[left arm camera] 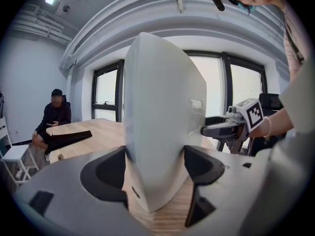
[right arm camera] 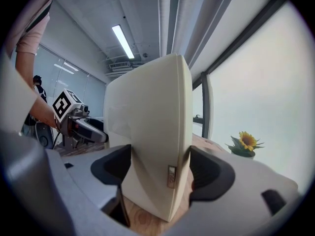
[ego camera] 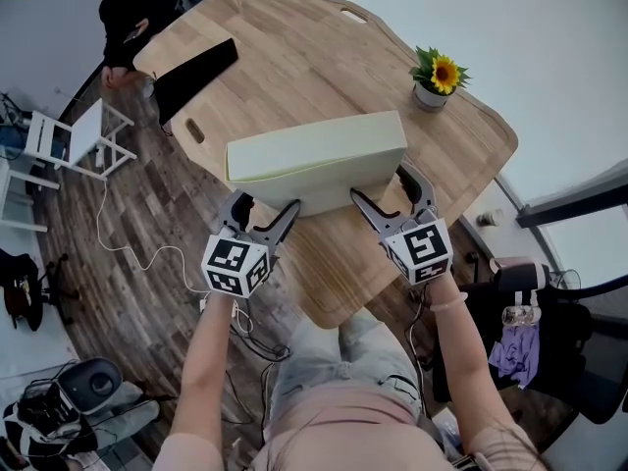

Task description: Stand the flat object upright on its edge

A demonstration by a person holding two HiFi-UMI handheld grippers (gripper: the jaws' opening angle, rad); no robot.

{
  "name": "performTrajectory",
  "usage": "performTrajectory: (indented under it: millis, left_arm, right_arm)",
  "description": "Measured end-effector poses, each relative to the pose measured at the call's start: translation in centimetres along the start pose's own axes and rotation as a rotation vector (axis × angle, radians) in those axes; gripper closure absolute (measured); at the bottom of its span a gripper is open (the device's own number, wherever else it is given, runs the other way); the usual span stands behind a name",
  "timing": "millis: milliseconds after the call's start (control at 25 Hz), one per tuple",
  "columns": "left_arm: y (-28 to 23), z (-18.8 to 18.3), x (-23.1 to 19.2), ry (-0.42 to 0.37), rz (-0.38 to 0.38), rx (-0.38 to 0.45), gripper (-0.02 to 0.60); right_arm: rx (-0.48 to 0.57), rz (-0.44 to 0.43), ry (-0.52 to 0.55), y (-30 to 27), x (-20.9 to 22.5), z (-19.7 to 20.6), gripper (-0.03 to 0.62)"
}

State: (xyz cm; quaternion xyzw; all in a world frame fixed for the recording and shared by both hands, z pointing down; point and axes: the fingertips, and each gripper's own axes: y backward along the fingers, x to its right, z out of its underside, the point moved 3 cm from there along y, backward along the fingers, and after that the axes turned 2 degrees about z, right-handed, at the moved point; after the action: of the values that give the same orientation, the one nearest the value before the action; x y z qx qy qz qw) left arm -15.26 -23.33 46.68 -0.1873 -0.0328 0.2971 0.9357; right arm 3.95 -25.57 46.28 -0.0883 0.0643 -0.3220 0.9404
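Note:
A pale cream flat cushion (ego camera: 314, 160) stands on its long edge on the wooden table (ego camera: 324, 57), its broad face tilted slightly back. My left gripper (ego camera: 263, 214) is shut on its left end and my right gripper (ego camera: 391, 192) on its right end. In the left gripper view the cushion (left arm camera: 162, 122) rises between the jaws of the left gripper (left arm camera: 155, 166), with both pads against it and its lower edge on the wood. The right gripper view shows the cushion (right arm camera: 152, 132) pinched the same way by the right gripper (right arm camera: 160, 168).
A potted sunflower (ego camera: 437, 77) stands at the table's right edge. A black flat pad (ego camera: 193, 77) lies at the far left corner. A person (ego camera: 132, 13) sits beyond it, beside a white chair (ego camera: 74, 135). The table's near edge is just below the grippers.

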Motion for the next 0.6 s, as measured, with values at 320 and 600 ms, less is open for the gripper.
performTrajectory:
  millis: [320, 600]
  left_arm:
    - [0.11, -0.1, 0.16, 0.014, -0.021, -0.016, 0.245]
    - [0.22, -0.13, 0.01, 0.036, -0.031, -0.023, 0.245]
  right_arm:
    - [0.004, -0.021, 0.004, 0.1, 0.16, -0.18, 0.235]
    - [0.013, -0.031, -0.004, 0.12, 0.1, -0.32, 0.235]
